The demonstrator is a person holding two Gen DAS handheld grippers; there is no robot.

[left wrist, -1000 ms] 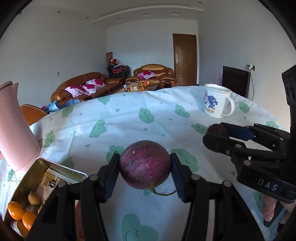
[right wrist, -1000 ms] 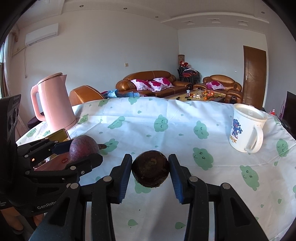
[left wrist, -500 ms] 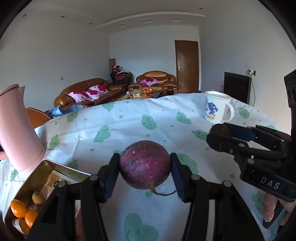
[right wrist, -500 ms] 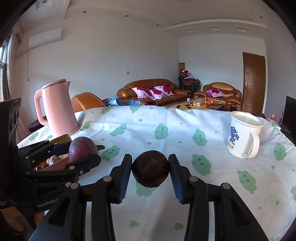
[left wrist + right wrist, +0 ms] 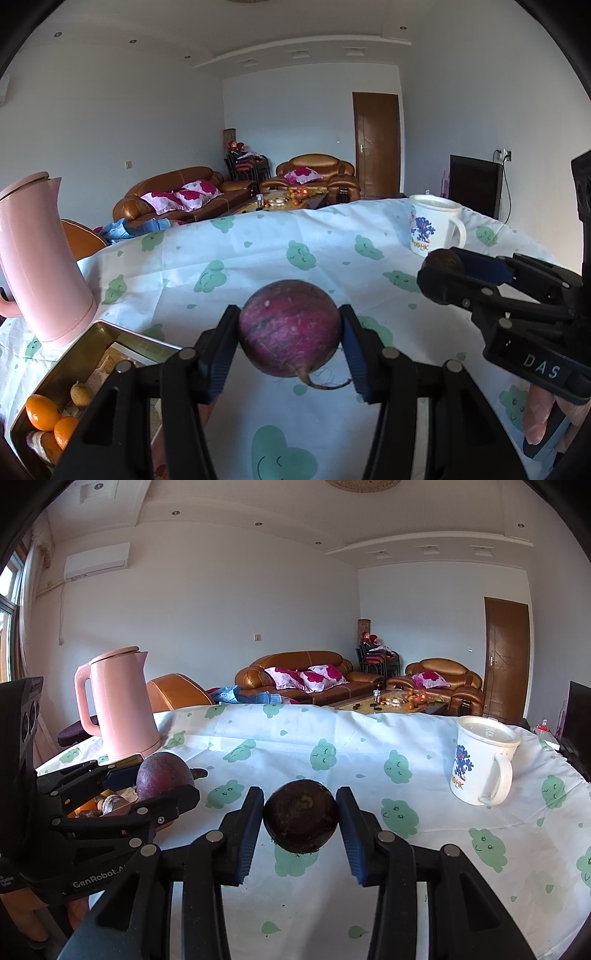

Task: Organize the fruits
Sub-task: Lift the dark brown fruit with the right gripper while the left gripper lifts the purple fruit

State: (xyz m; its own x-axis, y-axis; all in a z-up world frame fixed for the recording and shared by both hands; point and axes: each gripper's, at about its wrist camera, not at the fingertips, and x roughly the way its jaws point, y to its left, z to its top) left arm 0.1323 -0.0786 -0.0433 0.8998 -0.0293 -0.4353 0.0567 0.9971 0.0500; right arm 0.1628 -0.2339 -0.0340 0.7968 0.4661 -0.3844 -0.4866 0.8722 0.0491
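My left gripper (image 5: 290, 332) is shut on a round purple fruit (image 5: 290, 326) with a thin tail, held above the tablecloth. It also shows in the right wrist view (image 5: 164, 775) at the left. My right gripper (image 5: 300, 821) is shut on a dark brown round fruit (image 5: 300, 819), held above the cloth; it shows at the right of the left wrist view (image 5: 443, 260). A gold metal tin (image 5: 79, 354) at lower left holds oranges (image 5: 42, 411) and a small yellow fruit (image 5: 81, 393).
A pink kettle (image 5: 35, 258) stands just behind the tin, also in the right wrist view (image 5: 120, 703). A white printed mug (image 5: 480, 762) stands at the right on the cloud-patterned tablecloth (image 5: 332, 746). Sofas and a door are beyond the table.
Both grippers have risen and tilted upward with their fruits still held; the table and tin sit lower in view, and the room shows more.
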